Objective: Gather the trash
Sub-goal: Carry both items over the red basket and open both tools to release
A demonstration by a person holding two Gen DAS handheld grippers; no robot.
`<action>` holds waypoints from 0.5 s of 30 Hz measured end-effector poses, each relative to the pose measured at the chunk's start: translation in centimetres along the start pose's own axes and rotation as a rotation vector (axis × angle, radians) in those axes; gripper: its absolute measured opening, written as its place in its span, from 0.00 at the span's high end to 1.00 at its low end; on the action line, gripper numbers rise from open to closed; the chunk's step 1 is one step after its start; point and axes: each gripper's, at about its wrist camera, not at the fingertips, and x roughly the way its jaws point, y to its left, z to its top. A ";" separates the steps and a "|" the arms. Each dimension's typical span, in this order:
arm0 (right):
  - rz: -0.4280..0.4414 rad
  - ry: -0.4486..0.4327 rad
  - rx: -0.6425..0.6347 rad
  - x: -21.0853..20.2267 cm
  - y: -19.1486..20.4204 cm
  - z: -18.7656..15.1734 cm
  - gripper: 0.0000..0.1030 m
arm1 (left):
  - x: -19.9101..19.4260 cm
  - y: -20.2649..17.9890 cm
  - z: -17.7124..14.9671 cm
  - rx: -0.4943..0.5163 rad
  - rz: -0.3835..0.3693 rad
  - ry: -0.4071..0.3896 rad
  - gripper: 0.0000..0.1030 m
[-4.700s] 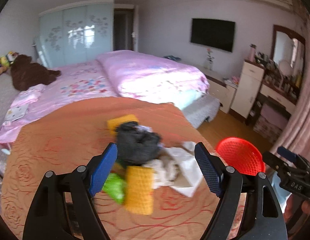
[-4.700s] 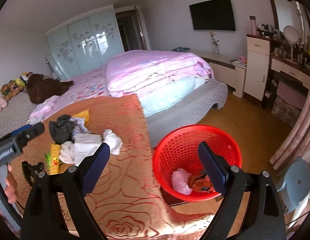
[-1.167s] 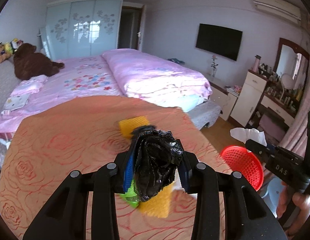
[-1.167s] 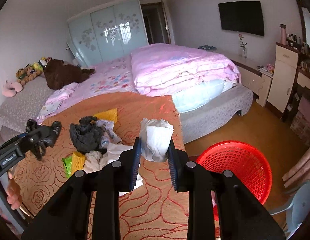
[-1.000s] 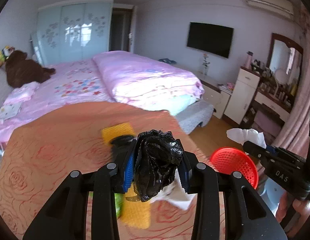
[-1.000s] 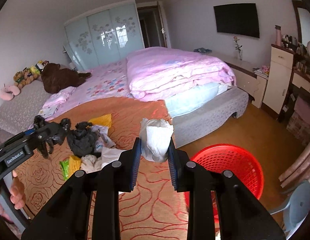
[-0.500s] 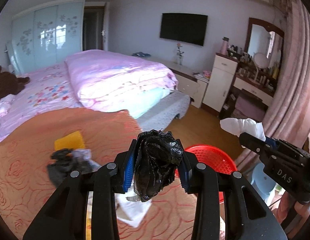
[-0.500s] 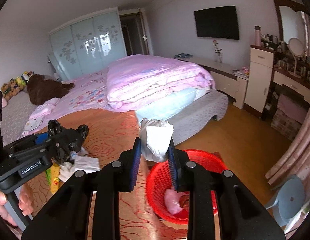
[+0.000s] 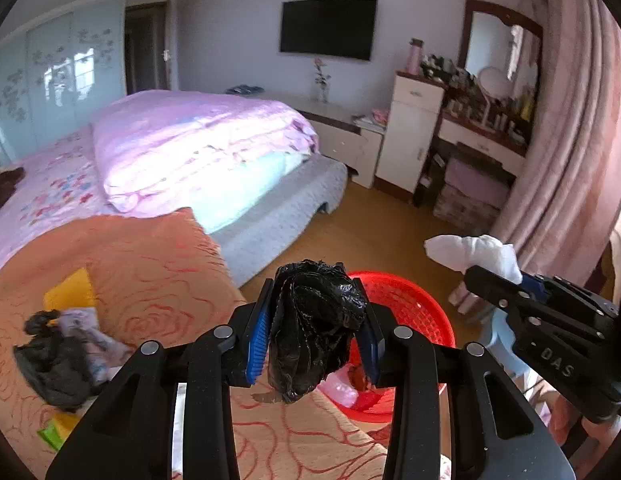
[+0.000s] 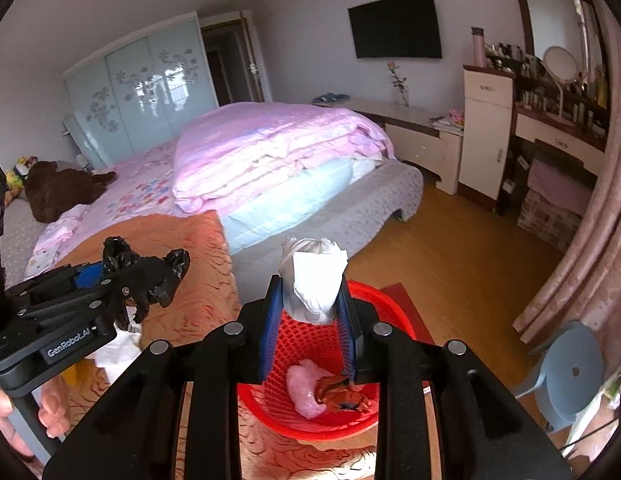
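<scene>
My left gripper [image 9: 315,330] is shut on a crumpled black plastic bag [image 9: 312,332], held above the near rim of the red mesh basket [image 9: 414,312]. In the right wrist view my right gripper [image 10: 310,320] is shut on a wad of white tissue [image 10: 313,280], right over the red basket [image 10: 310,420]. Inside lie a pink bag [image 10: 304,390] and an orange-black wrapper [image 10: 338,394]. Each gripper shows in the other's view: the right one with the tissue [image 9: 470,254], the left one with the black bag [image 10: 150,276]. More trash [image 9: 58,356] lies on the orange cloth [image 9: 150,280].
The basket stands on the wooden floor [image 10: 450,248] beside the orange-covered surface's corner. A bed with a pink quilt [image 9: 182,144] lies beyond. A light blue stool [image 10: 566,372] stands right of the basket, a pink curtain [image 9: 566,160] behind it. A dresser [image 9: 414,136] lines the far wall.
Both grippers have swung right and slightly down with their loads, from over the orange cloth to above the red basket. The trash pile has slid to the left of the left wrist view.
</scene>
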 end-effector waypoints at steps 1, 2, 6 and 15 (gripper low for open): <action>-0.004 0.010 0.005 0.3 -0.3 -0.2 0.75 | 0.4 -0.3 -0.1 0.007 -0.007 0.009 0.66; -0.009 0.018 0.008 0.6 -0.5 -0.4 0.75 | 0.9 -0.5 -0.1 0.013 -0.012 0.022 0.66; -0.032 0.055 0.020 2.0 -1.5 -1.1 0.75 | 2.5 -0.9 -0.6 0.015 -0.024 0.060 0.66; -0.043 0.160 0.066 5.6 -3.1 -3.0 0.75 | 6.0 -2.2 -1.4 0.014 -0.065 0.157 0.65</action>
